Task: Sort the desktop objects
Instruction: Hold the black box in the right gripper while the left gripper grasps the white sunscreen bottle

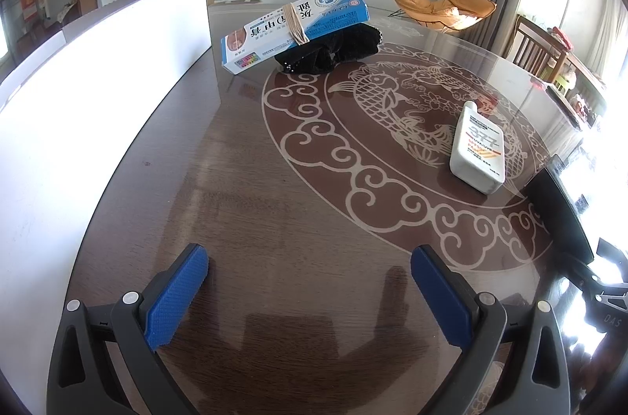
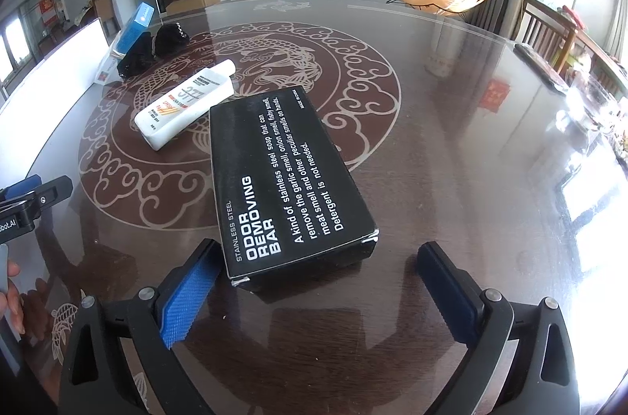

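Two grippers are sitting wide open over the glossy table point(image 2: 451, 124). The right gripper point(image 2: 314, 281) is gaping around the near end of the black odor removing bar box point(image 2: 282, 179) at centre frame, pads not pressing it. The left gripper point(image 1: 310, 281) is holding nothing. The white sunscreen bottle point(image 1: 479, 148) is lying right of centre, and the blue medicine box point(image 1: 294, 26) is leaning on black cloth point(image 1: 333, 50) up top.
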